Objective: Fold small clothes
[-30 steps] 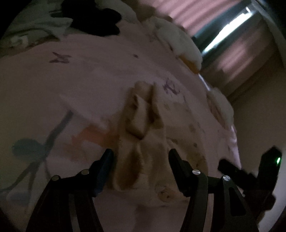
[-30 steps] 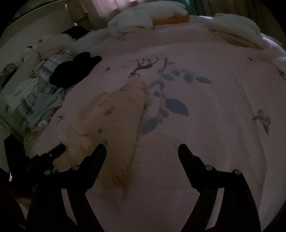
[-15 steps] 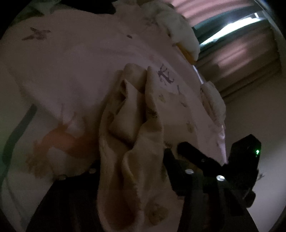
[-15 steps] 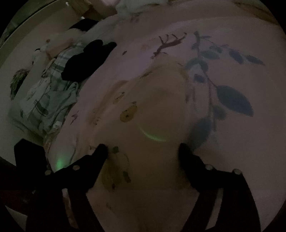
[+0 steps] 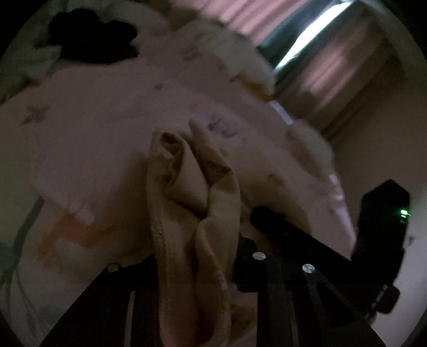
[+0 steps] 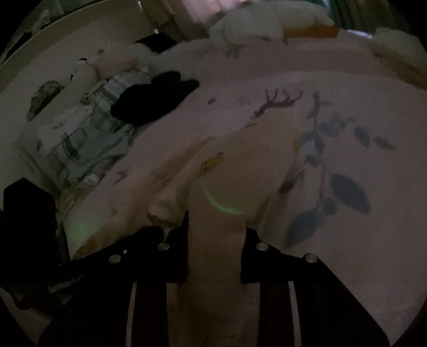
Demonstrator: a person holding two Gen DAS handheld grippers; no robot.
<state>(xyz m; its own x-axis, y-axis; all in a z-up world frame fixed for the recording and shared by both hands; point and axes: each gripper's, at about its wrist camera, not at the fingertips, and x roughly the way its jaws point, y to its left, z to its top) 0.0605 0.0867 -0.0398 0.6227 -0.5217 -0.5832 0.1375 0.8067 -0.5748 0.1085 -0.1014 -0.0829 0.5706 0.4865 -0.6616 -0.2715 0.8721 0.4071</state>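
A small beige printed garment (image 5: 192, 202) lies bunched on the pink bedspread (image 5: 93, 138). My left gripper (image 5: 194, 256) is shut on one end of it and the cloth hangs in folds over the jaws. My right gripper (image 6: 216, 235) is shut on the other end of the same garment (image 6: 240, 165), which stretches away from it across the bed. The right gripper also shows as a dark shape in the left wrist view (image 5: 307, 240). The room is dim.
A black garment (image 6: 154, 98) and a heap of plaid and pale clothes (image 6: 88, 133) lie at the bed's far left. White pillows (image 6: 253, 24) line the far edge. Curtains and a bright window gap (image 5: 315, 34) stand behind the bed.
Both grippers went from open above the garment to shut on its two ends. The cloth has gathered up and lifted between them.
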